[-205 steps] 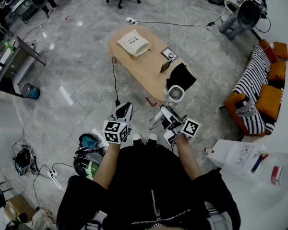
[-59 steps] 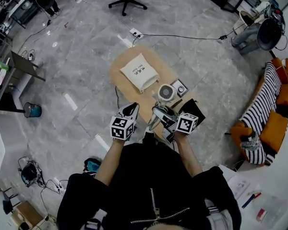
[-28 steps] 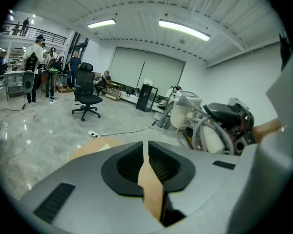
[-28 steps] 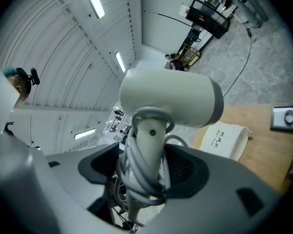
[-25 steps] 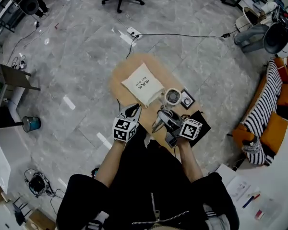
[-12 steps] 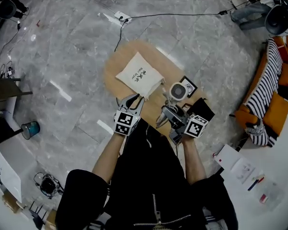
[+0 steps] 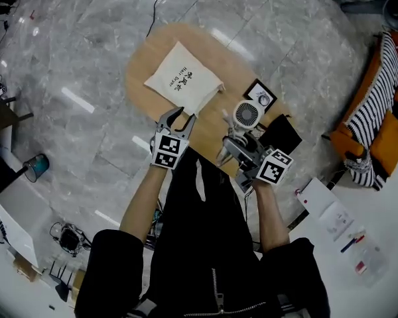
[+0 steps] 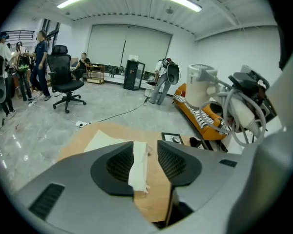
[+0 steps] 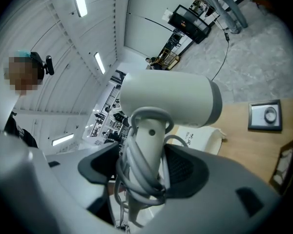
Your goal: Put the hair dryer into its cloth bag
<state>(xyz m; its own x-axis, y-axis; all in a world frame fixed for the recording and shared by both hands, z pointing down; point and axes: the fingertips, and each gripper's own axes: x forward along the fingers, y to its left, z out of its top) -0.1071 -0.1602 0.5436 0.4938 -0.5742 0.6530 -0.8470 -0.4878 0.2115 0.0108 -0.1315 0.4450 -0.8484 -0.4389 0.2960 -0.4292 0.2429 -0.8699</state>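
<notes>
**A:** Where is the hair dryer (image 7: 247,116)?

**B:** In the right gripper (image 9: 141,167), held over the near edge of the wooden table (image 7: 140,57) with its head up. The jaws stand wide, clamped on the handle and the cord wound round it.

**A:** And the cloth bag (image 7: 184,86)?

**B:** It lies flat on the table, printed side up, to the left of the dryer. The left gripper (image 8: 145,161) points at its near edge. Its jaws are opening and the pads press on nothing, with a strip of the bag showing in the gap between them.
</notes>
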